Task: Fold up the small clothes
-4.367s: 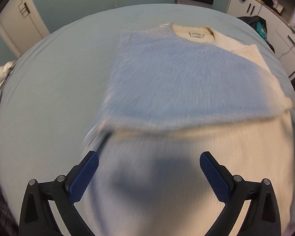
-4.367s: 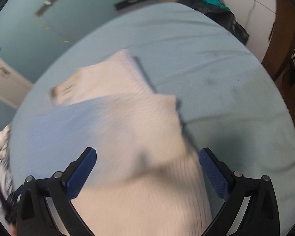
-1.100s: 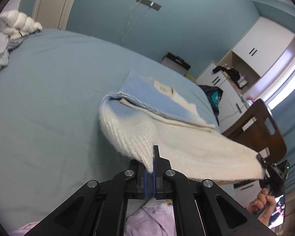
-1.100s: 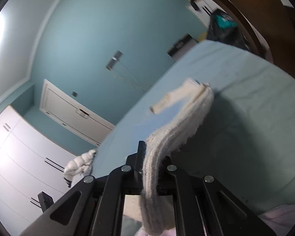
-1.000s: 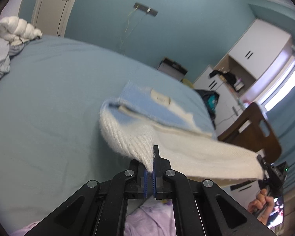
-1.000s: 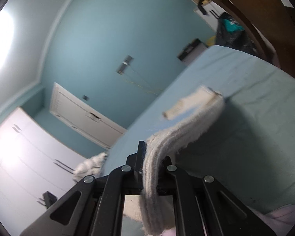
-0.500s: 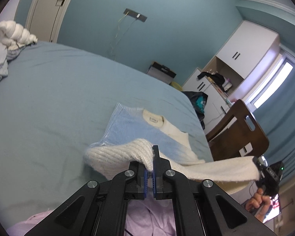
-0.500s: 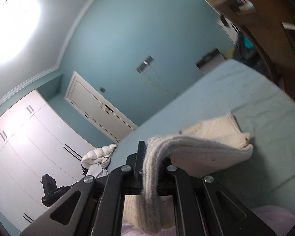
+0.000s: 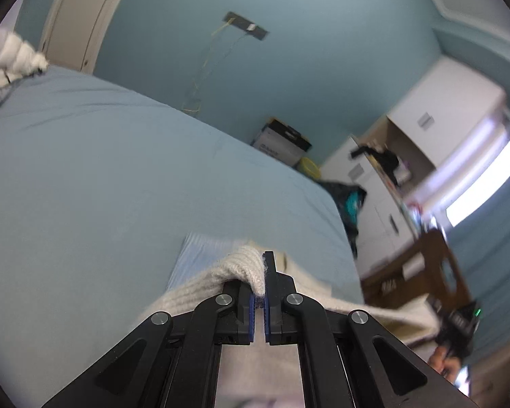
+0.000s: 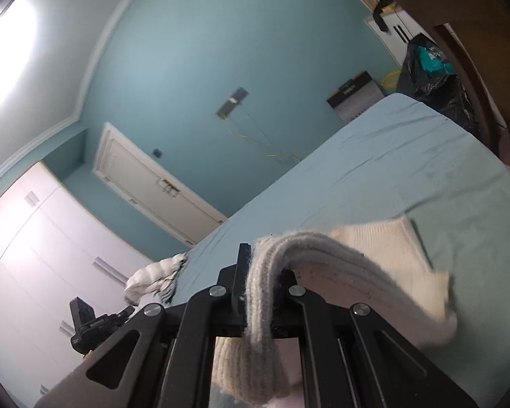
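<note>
A cream and pale-blue knit sweater (image 9: pixel 217 272) lies folded on the blue bed (image 9: pixel 119 187). Its ribbed hem is lifted and doubled back over the rest. My left gripper (image 9: pixel 261 292) is shut on one corner of that hem. My right gripper (image 10: pixel 258 292) is shut on the other corner, and the cream knit (image 10: pixel 374 265) drapes from it to the right, down onto the bed (image 10: pixel 408 170). In the left wrist view the right gripper (image 9: pixel 459 323) shows at the far right in a hand, with the hem stretched between the two.
A bundle of white clothes (image 9: pixel 10 64) lies at the bed's far left corner (image 10: pixel 156 275). A wooden chair (image 9: pixel 425 272) stands right of the bed, with white cabinets (image 9: pixel 442 115) and a dark bag (image 9: pixel 346 200) behind. A box (image 9: pixel 282 142) rests against the wall.
Both grippers have carried the hem forward over the folded sweater toward its collar. The sweater now sits lower and nearer in both views, mostly covered by the lifted part.
</note>
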{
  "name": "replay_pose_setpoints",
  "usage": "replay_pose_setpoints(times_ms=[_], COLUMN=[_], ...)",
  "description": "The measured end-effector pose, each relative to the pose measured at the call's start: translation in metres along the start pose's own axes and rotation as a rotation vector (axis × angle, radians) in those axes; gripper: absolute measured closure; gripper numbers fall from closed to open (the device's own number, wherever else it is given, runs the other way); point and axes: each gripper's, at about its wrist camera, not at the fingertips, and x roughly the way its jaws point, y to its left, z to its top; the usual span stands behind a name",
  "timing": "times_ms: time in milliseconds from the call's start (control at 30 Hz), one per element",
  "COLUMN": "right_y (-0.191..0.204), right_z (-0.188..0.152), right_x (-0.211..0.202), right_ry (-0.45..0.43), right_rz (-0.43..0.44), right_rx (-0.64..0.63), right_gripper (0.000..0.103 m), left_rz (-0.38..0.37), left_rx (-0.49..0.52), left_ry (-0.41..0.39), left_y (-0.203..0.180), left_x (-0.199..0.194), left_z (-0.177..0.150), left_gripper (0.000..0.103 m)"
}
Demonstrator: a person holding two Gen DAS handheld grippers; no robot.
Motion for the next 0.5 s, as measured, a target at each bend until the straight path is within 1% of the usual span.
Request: replay_pose_setpoints(times_ms=[33,67,100,133,167,200,233,267,300,333,367,400,433,467,500], right_y=[-0.008,-0.024,-0.039,-0.053,-0.081,-0.103,-0.133,-0.148,-0.160,-0.169,-0.177,-0.183,-0.190,-0.199,-0.203], right_z=[0.018,0.042,0.057,0.067,0.081,0.088,0.089,0.088,0.084,0.079,0.069,0.060,0.050,0.034,0.026], right_x=[0.022,0.052,0.076,0.096,0.127,0.145,0.157,0.159,0.157,0.153,0.148,0.145,0.143,0.143,0.146], right_ry=[0.024,0.040,0.064,0.099,0.152,0.174,0.178,0.167,0.153,0.143,0.143,0.156,0.186,0.249,0.285], right_rz=[-0.023,-0.065,-0.095,-0.108,-0.130,-0.153,-0.212,-0.267,-0.325,-0.369,-0.393,-0.411,-0.443,-0.490,-0.503], right_rx=[0.029,0.079,0.121,0.164,0.243,0.309,0.394,0.421,0.426,0.409,0.369,0.327,0.277,0.207,0.179], right_gripper=[0.100,0.100,0.098,0.095,0.090,0.081,0.074,0.061,0.046,0.039,0.026,0.022,0.022,0.022,0.022], left_rz=[-0.001,-0.007,-0.012,-0.005,0.032,0.096,0.153,0.216,0.235,0.248,0.265,0.289,0.310,0.325,0.325], left_rx=[-0.018,-0.029,-0.051,-0.062,-0.064,-0.083,-0.093,-0.071,-0.046,-0.016,0.018,0.053,0.081,0.111,0.142], left_ry=[0.027,0.035,0.043,0.067,0.119,0.166,0.200,0.238,0.247,0.238,0.212,0.190,0.188,0.205,0.235], left_y=[0.002,0.004,0.010,0.016,0.024,0.033,0.040,0.047,0.049,0.052,0.056,0.059,0.062,0.065,0.072], left_x=[0.034,0.060,0.092,0.121,0.153,0.178,0.195,0.212,0.218,0.220,0.219,0.218,0.217,0.219,0.221], left_z=[0.022,0.037,0.051,0.060,0.064,0.062,0.057,0.047,0.040,0.031,0.020,0.008,-0.001,-0.012,-0.021], left_gripper=[0.100,0.100,0.099,0.098,0.094,0.091,0.079,0.060,0.049,0.026,0.016,0.014,0.013,0.012,0.012])
